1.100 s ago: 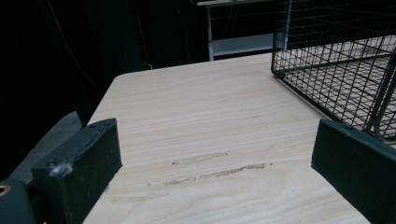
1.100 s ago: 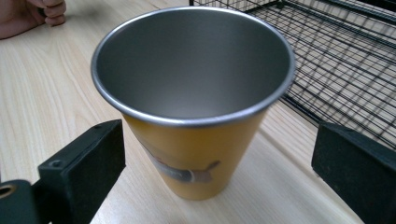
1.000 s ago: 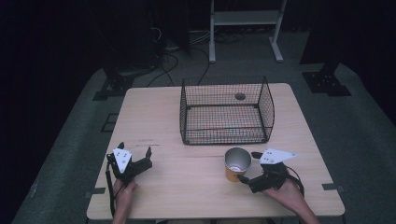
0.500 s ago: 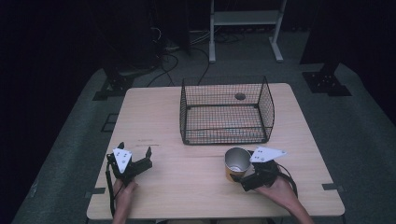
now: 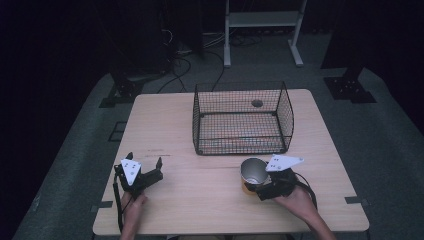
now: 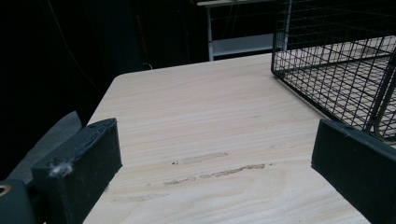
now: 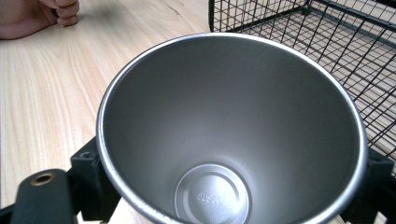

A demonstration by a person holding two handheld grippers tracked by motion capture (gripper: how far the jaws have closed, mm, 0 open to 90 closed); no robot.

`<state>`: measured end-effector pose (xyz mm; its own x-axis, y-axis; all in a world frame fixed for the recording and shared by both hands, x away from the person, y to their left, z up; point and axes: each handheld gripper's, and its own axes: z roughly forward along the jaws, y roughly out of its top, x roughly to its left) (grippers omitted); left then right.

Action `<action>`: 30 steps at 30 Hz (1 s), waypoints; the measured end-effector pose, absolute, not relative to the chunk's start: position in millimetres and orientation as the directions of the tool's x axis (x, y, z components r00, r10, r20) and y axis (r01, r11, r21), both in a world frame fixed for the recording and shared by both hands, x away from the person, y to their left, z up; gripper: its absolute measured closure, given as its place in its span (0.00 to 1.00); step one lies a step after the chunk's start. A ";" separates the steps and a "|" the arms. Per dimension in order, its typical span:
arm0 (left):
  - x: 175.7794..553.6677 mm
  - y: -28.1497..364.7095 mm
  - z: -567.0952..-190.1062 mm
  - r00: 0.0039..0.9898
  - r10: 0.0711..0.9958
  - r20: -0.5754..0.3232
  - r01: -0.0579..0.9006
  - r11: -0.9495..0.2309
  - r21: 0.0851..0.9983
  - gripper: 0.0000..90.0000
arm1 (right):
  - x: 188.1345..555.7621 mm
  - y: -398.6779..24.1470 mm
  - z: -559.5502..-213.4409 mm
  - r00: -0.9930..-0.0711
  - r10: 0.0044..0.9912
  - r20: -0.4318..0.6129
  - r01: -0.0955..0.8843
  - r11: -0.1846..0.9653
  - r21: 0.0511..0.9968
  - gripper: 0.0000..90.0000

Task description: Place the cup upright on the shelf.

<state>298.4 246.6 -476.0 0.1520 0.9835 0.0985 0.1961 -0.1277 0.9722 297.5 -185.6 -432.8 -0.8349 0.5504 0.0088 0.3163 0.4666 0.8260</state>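
Right in the middle of the high view sits a big wooden table (image 5: 200, 125) with a pale top. On its far half stands a black wire basket (image 5: 242, 120), open at the top. You can see the table wood through its wires.

Next comes the cup (image 5: 253, 174). It is a shiny metal cup, round, wide at the top and narrower at the bottom. It stands upright on the table in the lower right part of the high view, just in front of the basket but not touching it. In the right gripper view the cup (image 7: 229, 135) takes up most of the picture, and you look straight down into it. The inside is grey and smooth, with nothing in it. The flat bottom has a round ring and tiny letters too small to read.

The right gripper (image 5: 260, 187) is closed on the cup. Its two black jaws press against the cup's sides, one on each side, low down. The person's right hand (image 5: 297, 202) holds this gripper from the lower right, with the arm coming up from the bottom edge. A white three-cornered plate sits on top of the gripper.

The left gripper (image 5: 145, 170) is in the lower left of the high view, well apart from the cup. Its jaws are spread wide with only bare table between them. The left hand (image 5: 132, 205) holds it from below, low over the table.
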 end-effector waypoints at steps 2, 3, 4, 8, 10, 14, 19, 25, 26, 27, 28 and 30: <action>298.5 246.6 -476.0 0.152 0.984 0.098 0.196 -0.127 0.972 0.01 | 298.8 -185.5 -431.5 -0.837 0.547 0.010 0.320 0.475 0.820 0.15; 298.5 246.6 -476.0 0.151 0.984 0.097 0.196 -0.126 0.972 0.01 | 299.7 -185.3 -430.4 -0.839 0.544 0.010 0.321 0.480 0.817 0.15; 298.5 246.7 -476.0 0.151 0.984 0.097 0.197 -0.126 0.972 0.01 | 300.7 -185.2 -429.2 -0.840 0.542 0.014 0.323 0.480 0.815 0.15; 298.5 246.6 -476.0 0.150 0.984 0.097 0.197 -0.126 0.972 0.01 | 306.7 -185.8 -420.8 -0.848 0.528 0.038 0.331 0.473 0.816 0.15; 298.5 246.4 -476.0 0.150 0.984 0.097 0.198 -0.126 0.972 0.01 | 310.6 -186.7 -415.5 -0.855 0.516 0.057 0.335 0.464 0.820 0.15; 298.6 246.4 -476.0 0.150 0.984 0.097 0.198 -0.126 0.972 0.01 | 318.3 -186.6 -406.3 -0.861 0.504 0.071 0.339 0.464 0.818 0.15; 298.8 246.5 -475.9 0.148 0.984 0.097 0.202 -0.126 0.971 0.01 | 325.8 -185.7 -393.2 -0.876 0.473 0.099 0.338 0.454 0.824 0.15; 298.8 246.3 -475.9 0.148 0.984 0.099 0.203 -0.128 0.971 0.01 | 336.1 -183.3 -373.4 -0.887 0.450 0.104 0.330 0.460 0.825 0.15; 298.9 246.3 -475.9 0.147 0.984 0.100 0.202 -0.129 0.971 0.01 | 337.8 -182.8 -369.9 -0.889 0.446 0.105 0.327 0.460 0.826 0.15; 298.8 246.4 -475.9 0.148 0.984 0.100 0.203 -0.129 0.971 0.01 | 340.0 -182.2 -366.5 -0.891 0.440 0.108 0.327 0.459 0.826 0.15; 298.8 246.5 -475.8 0.148 0.984 0.099 0.203 -0.128 0.971 0.01 | 342.2 -181.4 -363.2 -0.893 0.436 0.109 0.325 0.459 0.827 0.15; 298.9 246.8 -475.7 0.147 0.984 0.098 0.206 -0.127 0.970 0.01 | 346.3 -179.8 -357.1 -0.894 0.434 0.107 0.322 0.459 0.828 0.15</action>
<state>298.9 246.8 -475.7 0.1471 0.9842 0.0980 0.2056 -0.1274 0.9703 346.3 -179.8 -357.1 -0.8944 0.4344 0.1069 0.3221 0.4594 0.8278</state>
